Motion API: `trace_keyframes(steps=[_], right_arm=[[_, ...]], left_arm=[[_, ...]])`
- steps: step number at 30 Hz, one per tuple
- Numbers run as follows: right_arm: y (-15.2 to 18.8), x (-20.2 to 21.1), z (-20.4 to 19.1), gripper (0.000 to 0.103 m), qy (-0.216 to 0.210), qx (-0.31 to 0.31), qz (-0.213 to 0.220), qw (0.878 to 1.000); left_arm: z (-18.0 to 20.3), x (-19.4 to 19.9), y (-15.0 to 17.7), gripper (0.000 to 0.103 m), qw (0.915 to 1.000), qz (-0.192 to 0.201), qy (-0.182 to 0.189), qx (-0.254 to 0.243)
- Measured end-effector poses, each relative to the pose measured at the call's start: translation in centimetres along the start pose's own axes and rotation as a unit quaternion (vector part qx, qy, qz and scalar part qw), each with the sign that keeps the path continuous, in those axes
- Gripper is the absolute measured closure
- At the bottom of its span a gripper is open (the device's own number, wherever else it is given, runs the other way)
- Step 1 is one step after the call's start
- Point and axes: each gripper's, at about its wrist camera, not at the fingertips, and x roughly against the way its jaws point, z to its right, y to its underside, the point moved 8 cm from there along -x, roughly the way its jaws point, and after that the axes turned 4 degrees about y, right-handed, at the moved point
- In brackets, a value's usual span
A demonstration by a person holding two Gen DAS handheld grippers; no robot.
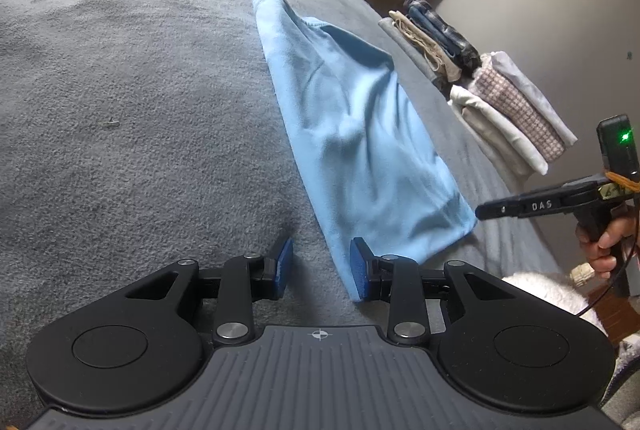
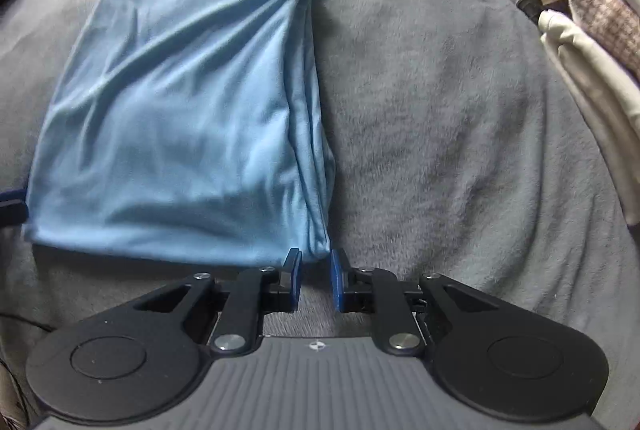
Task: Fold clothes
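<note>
Both grippers sit at the near edge of the light blue, soft-knit garment (image 2: 180, 118) that lies partly folded on the grey fleece blanket of the bed (image 1: 120, 90). Our left gripper (image 1: 322, 268) has its blue pads apart, one resting against the garment's near left corner and nothing between them. Our right gripper (image 2: 316, 280) has its pads only narrowly apart just short of the near right corner, where the layered fold edges bunch; we see no cloth pinched there. We judge that we are placed one at each near corner so the next fold can be lifted evenly away from us. Beyond the garment's right side, well apart from it, a row of folded clothes (image 1: 500, 102) lies along the bed's edge. No container is in view.
</note>
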Motion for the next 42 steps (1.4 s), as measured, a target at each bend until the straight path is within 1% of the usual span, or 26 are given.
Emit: trace_keyframes(steps=[3,6,7,9,10,11,12,14,16,19,22,24,25,28,30,33,36,37,38,39,40,41,42], right_arm=[[-3.1,0.7,-2.4,0.087,-0.018,0.012,0.059,0.998],[-5.4,-1.5,-4.7,0.087,-0.033,0.040,0.086,0.995],[-5.5,-2.4,-5.1,0.087,-0.030,0.052,0.086,0.994],[-4.7,-4.6,-4.4,0.087,0.005,0.074,0.060,0.995],[-4.2,-5.4,-3.4,0.088,0.013,0.068,0.048,0.996],[-3.8,-5.5,-2.3,0.088,0.005,0.046,0.042,0.998],[-3.7,-5.1,-1.4,0.088,0.003,0.027,0.039,0.999],[-3.9,-4.1,0.0,0.088,0.010,-0.002,0.036,0.999],[-4.9,-3.2,0.1,0.088,0.015,-0.002,0.057,0.998],[-7.0,-2.6,-1.6,0.088,-0.018,0.000,0.089,0.996],[-8.2,-3.9,-4.5,0.087,-0.035,0.043,0.112,0.992],[-7.7,-5.9,-5.1,0.087,-0.009,0.087,0.102,0.991],[-7.3,-6.5,-4.8,0.088,0.001,0.094,0.100,0.991],[-6.7,-6.0,-2.3,0.088,0.023,0.041,0.072,0.996],[-6.8,-5.4,-1.2,0.087,0.036,0.027,0.065,0.997],[-8.1,-4.1,-1.1,0.087,0.025,0.023,0.100,0.994],[-10.0,-3.9,-3.1,0.087,-0.011,0.029,0.130,0.991],[-10.5,-4.4,-3.7,0.087,-0.024,0.033,0.131,0.991],[-10.8,-5.2,-4.2,0.087,-0.026,0.040,0.127,0.991],[-10.8,-6.3,-4.1,0.087,-0.017,0.046,0.116,0.992],[-10.6,-7.1,-3.7,0.088,-0.010,0.041,0.106,0.994],[-10.3,-7.4,-3.2,0.089,-0.018,0.024,0.103,0.994],[-10.1,-7.3,-2.3,0.089,-0.017,0.004,0.099,0.995]], left_arm=[[-0.1,0.1,-0.6,0.071,1.0000,0.005,-0.003,0.005],[0.2,-0.8,-0.4,0.071,0.9999,-0.004,-0.010,-0.010],[0.3,-1.1,-0.2,0.071,0.9997,-0.009,-0.014,-0.015],[0.4,-1.3,0.2,0.071,0.9994,-0.008,-0.020,-0.027],[0.5,-1.3,0.3,0.071,0.9993,-0.007,-0.020,-0.031],[0.4,-1.2,0.4,0.071,0.9993,-0.007,-0.018,-0.031],[0.3,-1.2,0.4,0.071,0.9994,-0.007,-0.016,-0.029],[0.1,-1.2,0.3,0.071,0.9996,-0.008,-0.012,-0.022],[0.1,-1.1,0.3,0.071,0.9997,-0.008,-0.011,-0.019],[0.3,-1.0,0.4,0.071,0.9996,-0.006,-0.016,-0.023],[0.3,-1.0,0.5,0.071,0.9996,-0.005,-0.016,-0.023],[0.2,-0.9,0.4,0.071,0.9997,-0.004,-0.014,-0.019],[0.1,-0.9,0.4,0.071,0.9997,-0.004,-0.013,-0.019],[0.0,-0.8,0.4,0.071,0.9997,-0.006,-0.011,-0.020],[0.0,-0.9,0.4,0.071,0.9998,-0.006,-0.012,-0.018],[0.2,-0.9,0.3,0.071,0.9997,-0.005,-0.013,-0.020],[0.2,-0.9,0.3,0.071,0.9998,-0.006,-0.012,-0.018],[0.2,-0.9,0.3,0.071,0.9998,-0.005,-0.011,-0.017],[0.2,-0.9,0.3,0.071,0.9998,-0.005,-0.010,-0.015],[0.2,-0.8,0.4,0.071,0.9999,-0.005,-0.010,-0.014],[0.1,-0.8,0.4,0.071,0.9999,-0.005,-0.008,-0.013],[0.1,-0.8,0.4,0.071,0.9999,-0.005,-0.007,-0.013],[0.0,-0.8,0.4,0.071,0.9999,-0.006,-0.006,-0.012]])
